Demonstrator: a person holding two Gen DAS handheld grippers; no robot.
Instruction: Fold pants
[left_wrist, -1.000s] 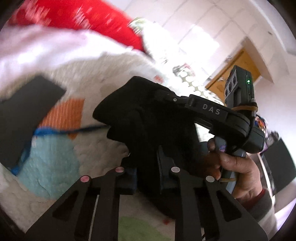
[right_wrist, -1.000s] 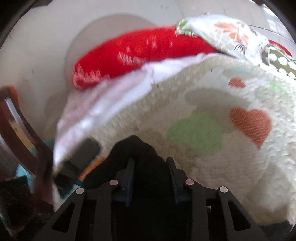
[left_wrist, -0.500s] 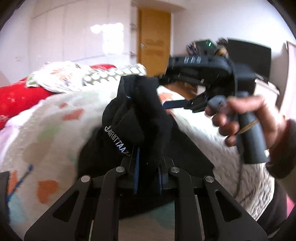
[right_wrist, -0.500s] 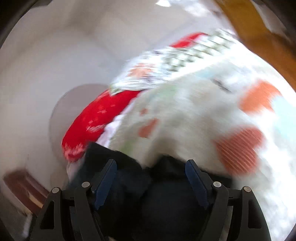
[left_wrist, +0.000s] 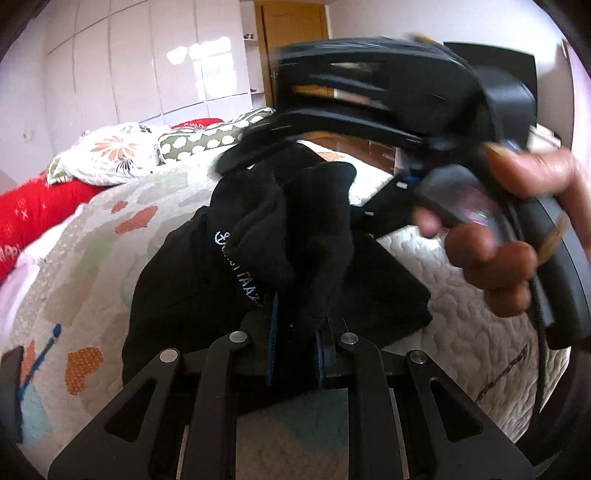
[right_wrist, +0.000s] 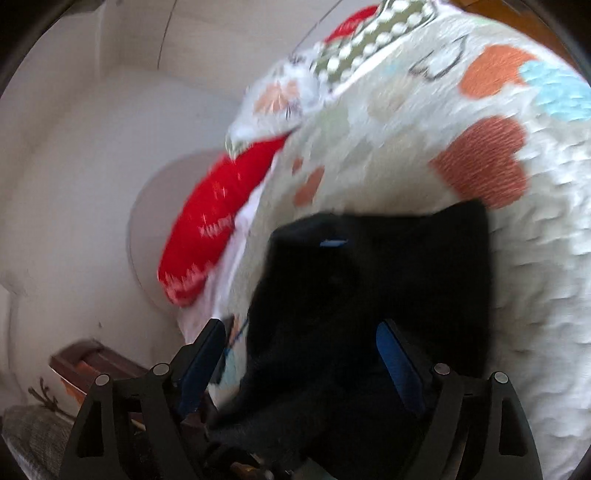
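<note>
The black pants (left_wrist: 280, 243) with white lettering hang bunched over the quilted bed. My left gripper (left_wrist: 295, 332) is shut on a fold of them, holding them up. In the left wrist view, the right gripper (left_wrist: 258, 147), held in a hand, hovers just above the pants' top edge. In the right wrist view the pants (right_wrist: 369, 295) lie dark below, and my right gripper (right_wrist: 303, 354) is open with its blue pads wide apart, nothing between them.
The bed has a white quilt with hearts (right_wrist: 480, 166). A red pillow (left_wrist: 33, 214) and floral and spotted pillows (left_wrist: 110, 151) lie at its head. A wardrobe and wooden door (left_wrist: 291, 48) stand behind. A dark device (left_wrist: 9, 391) lies at the left edge.
My right gripper opened and let go of the pants, then lifted above them. My left gripper kept its hold and raised the bunched cloth nearer the camera.
</note>
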